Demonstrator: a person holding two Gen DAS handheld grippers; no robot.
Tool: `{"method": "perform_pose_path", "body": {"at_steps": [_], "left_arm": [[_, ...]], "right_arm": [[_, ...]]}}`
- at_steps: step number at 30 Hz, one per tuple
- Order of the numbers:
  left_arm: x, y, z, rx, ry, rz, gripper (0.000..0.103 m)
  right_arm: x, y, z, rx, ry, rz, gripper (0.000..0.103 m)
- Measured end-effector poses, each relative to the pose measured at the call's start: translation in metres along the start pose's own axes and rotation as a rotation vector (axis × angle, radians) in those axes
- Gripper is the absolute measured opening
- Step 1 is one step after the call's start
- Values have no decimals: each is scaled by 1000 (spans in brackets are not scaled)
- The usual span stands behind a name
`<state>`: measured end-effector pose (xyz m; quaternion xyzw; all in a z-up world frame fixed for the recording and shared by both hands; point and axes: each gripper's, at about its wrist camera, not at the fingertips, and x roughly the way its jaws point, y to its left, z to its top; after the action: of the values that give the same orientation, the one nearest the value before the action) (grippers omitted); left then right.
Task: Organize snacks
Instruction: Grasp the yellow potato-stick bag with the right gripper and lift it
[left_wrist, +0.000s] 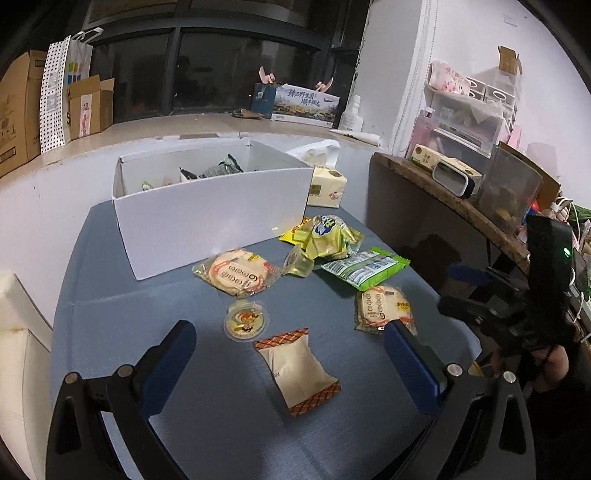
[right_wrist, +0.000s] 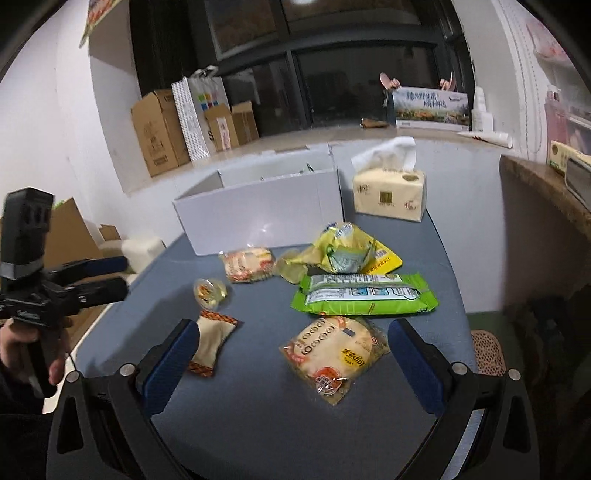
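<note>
- Snacks lie loose on the blue table (left_wrist: 122, 295), in front of the white box (left_wrist: 210, 210), which already holds a few packets.
- My left gripper (left_wrist: 290, 354) hangs wide open over the beige pillow pack (left_wrist: 297, 369); nothing is held.
- My right gripper (right_wrist: 295, 350) is likewise spread wide and empty, with the round cracker pack (right_wrist: 332, 354) between its blue fingers (right_wrist: 170, 365).
- Beige pillow pack: I judge it light, puffed and slick; a pinch across the crimped orange end seal should hold better than one on the belly.
- Cracker packs (left_wrist: 236, 275): probably brittle inside, so I would close gently on the film edge.
- Jelly cup (left_wrist: 245, 319): small, rigid, smooth-sided; likely to slip unless gripped across its rim.
- Green packet (right_wrist: 365, 293) and yellow bags (right_wrist: 343, 251): soft, crinkly and overlapping near the box; a lifted bag may drag its neighbour.
</note>
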<state>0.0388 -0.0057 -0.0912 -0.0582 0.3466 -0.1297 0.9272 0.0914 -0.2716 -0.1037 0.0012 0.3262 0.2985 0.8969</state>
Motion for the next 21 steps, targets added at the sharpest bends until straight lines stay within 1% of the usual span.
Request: {"method": "perform_pose_path", "body": {"at_steps": [5,7,10,13,17,19,21], "left_arm": [[1,6,-6,-22,6,21,103],[2,8,-8,-23,13,28,103],[4,12,-10,-33,17,28,103],[5,14,-11,-40,19,33,103],[4,20,-13,-54,19,40,103],[5,24,-14,-66,23,42,103],[6,27,-16,-81,30,45,103]], "right_arm": [[33,-8,24,17,28,15,103],[51,-13,39,54,43,14,103],[78,-18,58,91,70,36,103],[114,-21,76,100,118,-14,103],[147,-34,86,153,179,-35,103],[158,-39,85,156,191,-59,103],[168,-44,82,170,233,-58,102]]}}
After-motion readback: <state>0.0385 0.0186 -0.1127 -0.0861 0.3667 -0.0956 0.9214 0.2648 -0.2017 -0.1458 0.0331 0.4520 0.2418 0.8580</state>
